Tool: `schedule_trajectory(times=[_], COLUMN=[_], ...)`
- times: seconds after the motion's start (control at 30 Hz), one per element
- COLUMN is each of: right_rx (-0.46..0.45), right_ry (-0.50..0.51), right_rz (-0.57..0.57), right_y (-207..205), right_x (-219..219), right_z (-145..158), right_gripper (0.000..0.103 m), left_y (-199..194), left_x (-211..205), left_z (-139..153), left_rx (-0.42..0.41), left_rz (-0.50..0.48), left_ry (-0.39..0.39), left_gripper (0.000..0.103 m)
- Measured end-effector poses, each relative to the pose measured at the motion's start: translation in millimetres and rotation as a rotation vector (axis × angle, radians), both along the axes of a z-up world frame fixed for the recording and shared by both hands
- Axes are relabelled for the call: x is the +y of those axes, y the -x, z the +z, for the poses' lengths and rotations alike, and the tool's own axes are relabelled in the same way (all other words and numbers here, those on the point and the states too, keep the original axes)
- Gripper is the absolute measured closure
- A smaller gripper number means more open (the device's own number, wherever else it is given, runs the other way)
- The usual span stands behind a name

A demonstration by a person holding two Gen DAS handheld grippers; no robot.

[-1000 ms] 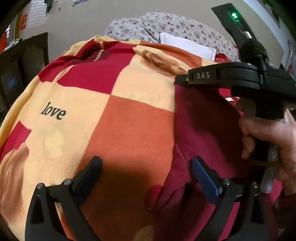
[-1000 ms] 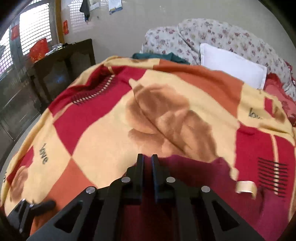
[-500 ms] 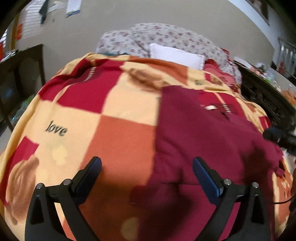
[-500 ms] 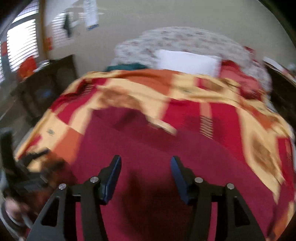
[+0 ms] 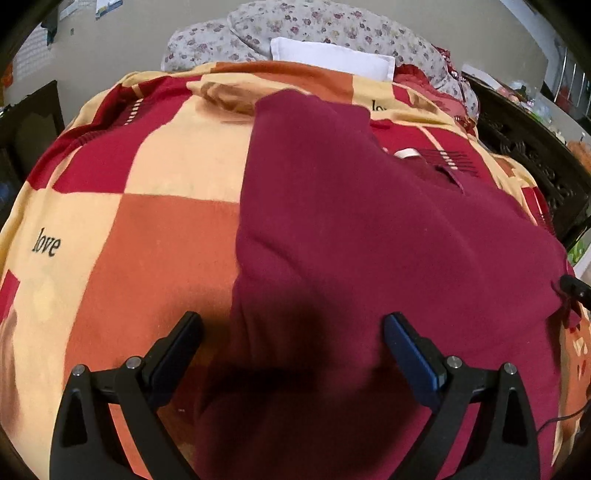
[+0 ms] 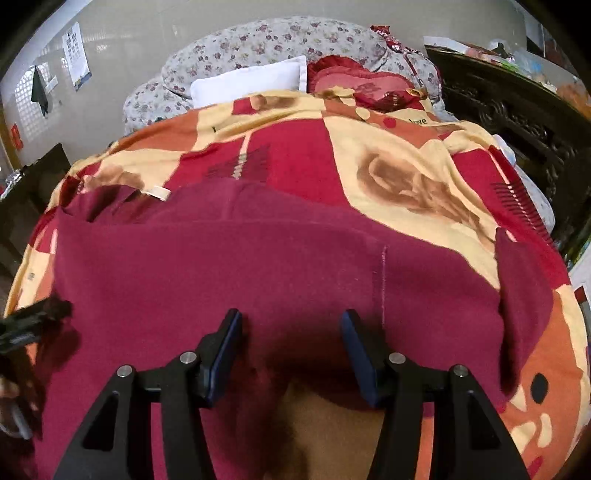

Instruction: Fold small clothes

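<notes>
A maroon garment (image 5: 351,229) lies spread flat on the checked blanket (image 5: 155,236) of a bed; it also shows in the right wrist view (image 6: 258,266). A white neck label (image 5: 405,152) shows at its far side. My left gripper (image 5: 291,343) is open and empty, held over the garment's near left edge. My right gripper (image 6: 291,343) is open and empty, held over the garment's near hem, beside a vertical seam (image 6: 382,284). A tip of the left gripper shows at the left edge of the right wrist view (image 6: 33,317).
A white pillow (image 5: 332,55) and flowered bedding (image 5: 332,26) lie at the head of the bed. A heart-shaped red cushion (image 6: 362,81) sits beside them. Dark carved furniture (image 6: 517,107) stands on the right, a dark cabinet (image 5: 26,122) on the left.
My right gripper has opened, let go of the maroon garment and drawn back to its near hem. The garment now lies spread flat. My left gripper stayed open and shifted right over it.
</notes>
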State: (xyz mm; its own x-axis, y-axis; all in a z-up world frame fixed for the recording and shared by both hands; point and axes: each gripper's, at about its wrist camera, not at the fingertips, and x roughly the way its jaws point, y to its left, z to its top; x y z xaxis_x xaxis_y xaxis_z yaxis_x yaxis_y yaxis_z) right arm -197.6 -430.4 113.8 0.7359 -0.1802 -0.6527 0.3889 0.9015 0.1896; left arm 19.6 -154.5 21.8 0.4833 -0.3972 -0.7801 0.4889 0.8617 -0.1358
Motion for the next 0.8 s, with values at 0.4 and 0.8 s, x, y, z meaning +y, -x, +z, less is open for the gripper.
schedule_trajectory(times=[0.4, 0.8], right_rx=[0.012, -0.017], right_ry=[0.003, -0.045], right_rz=[-0.039, -0.053], right_y=[2.7, 11.4], right_x=[-10.8, -14.4], right_z=[-6.8, -11.0], right_gripper=[0.042, 0.027], left_y=[11.9, 8.5], left_x=[-32.6, -34.2], left_z=[19.4, 1.2], left_rx=[-0.068, -0.105], left_rz=[-0.036, -0.011], left_ry=[-0.003, -0.016], left_gripper=[0.005, 0.004])
